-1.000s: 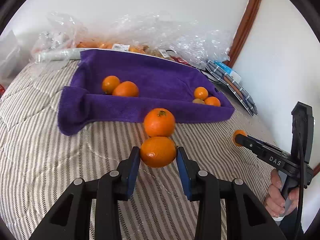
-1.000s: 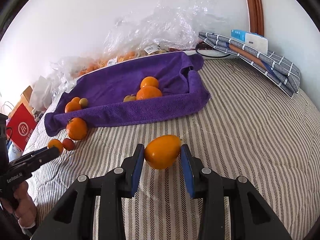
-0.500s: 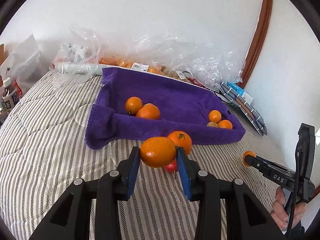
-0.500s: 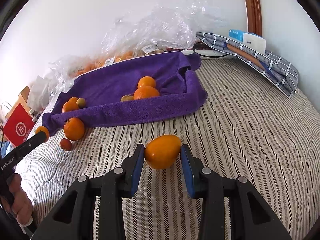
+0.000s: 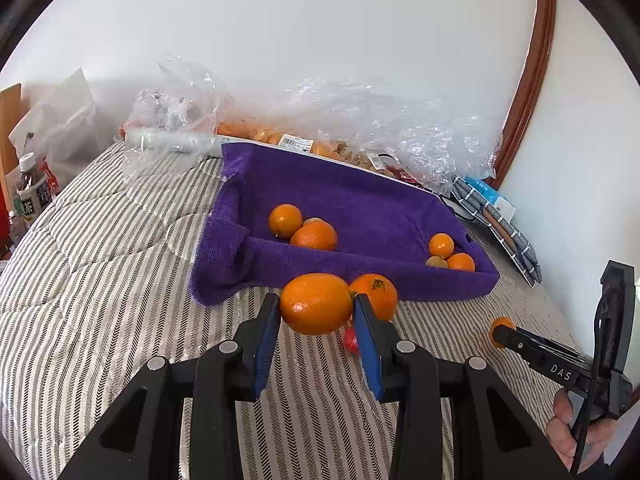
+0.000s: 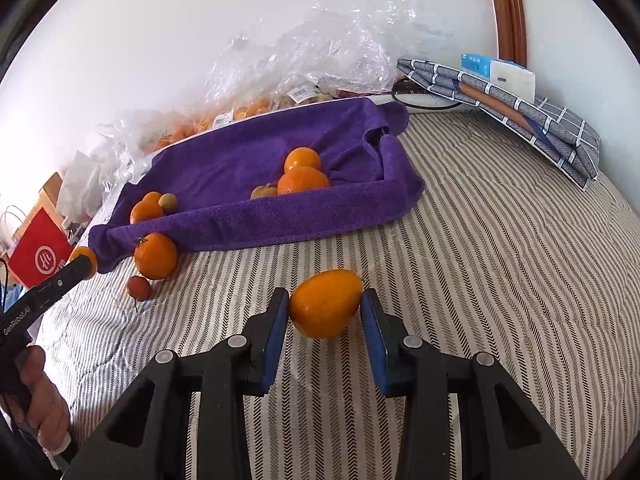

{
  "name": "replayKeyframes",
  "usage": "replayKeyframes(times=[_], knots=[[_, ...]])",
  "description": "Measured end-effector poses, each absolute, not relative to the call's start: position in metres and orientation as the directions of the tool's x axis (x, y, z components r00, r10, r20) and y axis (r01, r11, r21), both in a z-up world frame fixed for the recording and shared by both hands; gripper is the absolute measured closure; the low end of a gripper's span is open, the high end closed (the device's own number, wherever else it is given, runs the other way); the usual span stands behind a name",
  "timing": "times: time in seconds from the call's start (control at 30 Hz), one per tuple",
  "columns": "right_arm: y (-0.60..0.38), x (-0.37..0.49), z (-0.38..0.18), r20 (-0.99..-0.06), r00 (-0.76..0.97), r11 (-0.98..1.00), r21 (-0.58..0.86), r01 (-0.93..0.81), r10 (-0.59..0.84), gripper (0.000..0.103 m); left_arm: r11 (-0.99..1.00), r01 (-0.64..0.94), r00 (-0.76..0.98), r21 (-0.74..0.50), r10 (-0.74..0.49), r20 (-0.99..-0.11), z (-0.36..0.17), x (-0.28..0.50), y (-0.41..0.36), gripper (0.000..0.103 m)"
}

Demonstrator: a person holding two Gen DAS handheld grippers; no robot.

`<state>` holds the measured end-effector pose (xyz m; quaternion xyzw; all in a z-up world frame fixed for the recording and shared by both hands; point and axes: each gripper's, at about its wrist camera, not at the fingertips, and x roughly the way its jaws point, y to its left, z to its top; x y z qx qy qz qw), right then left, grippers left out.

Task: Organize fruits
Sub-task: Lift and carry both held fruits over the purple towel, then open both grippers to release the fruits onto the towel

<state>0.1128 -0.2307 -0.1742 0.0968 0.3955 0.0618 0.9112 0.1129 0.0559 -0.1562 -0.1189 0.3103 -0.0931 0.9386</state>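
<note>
Since a second ago the left gripper (image 5: 316,316) has lifted its orange (image 5: 316,304) off the striped bed (image 5: 100,300) and carried it toward the purple towel tray (image 5: 360,204), whose front wall now sits just behind the fruit; the right gripper (image 6: 325,312) has barely shifted, the tray only sliding a little in its view.

Largest first: the bed carries the purple towel tray, folded up into walls. Inside it lie two clusters, large oranges (image 5: 314,236) at one end and small ones (image 5: 441,245) at the other. Outside the front wall rest a loose orange with a stem (image 6: 155,255) and, just beside it, a small red fruit (image 6: 139,288).

The left gripper is clenched on its orange at the widest part. The right gripper grasps a smooth yellow-orange fruit (image 6: 325,303), egg-shaped, held across its sides above the bedding, well apart from the tray.

Both fruits likely handle as firm, moderately heavy and rounded, with waxy skin that can slip or roll. A hold across the middle, with gentle pressure, seems best to avoid bruising. The soft tray walls will probably sag if bumped.
</note>
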Motion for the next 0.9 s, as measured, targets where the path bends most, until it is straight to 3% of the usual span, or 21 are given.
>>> replayKeyframes(times=[0.33,0.6,0.9], knots=[[-0.225,0.126,-0.148,-0.667,0.719,0.975,0.211,-0.069,0.195,0.066,0.950,0.052,0.810,-0.309,-0.221,-0.543,-0.137,0.126,0.069,0.068],[-0.231,0.155,-0.124,-0.621,0.761,0.975,0.210,-0.073,0.190,0.066,0.964,0.039,0.842,-0.261,-0.173,-0.510,-0.112,0.154,0.078,0.068],[-0.240,0.190,-0.125,-0.606,0.769,0.970,0.229,-0.076,0.203,0.066,0.961,0.019,0.817,-0.274,-0.173,-0.551,-0.117,0.197,0.083,0.068]])
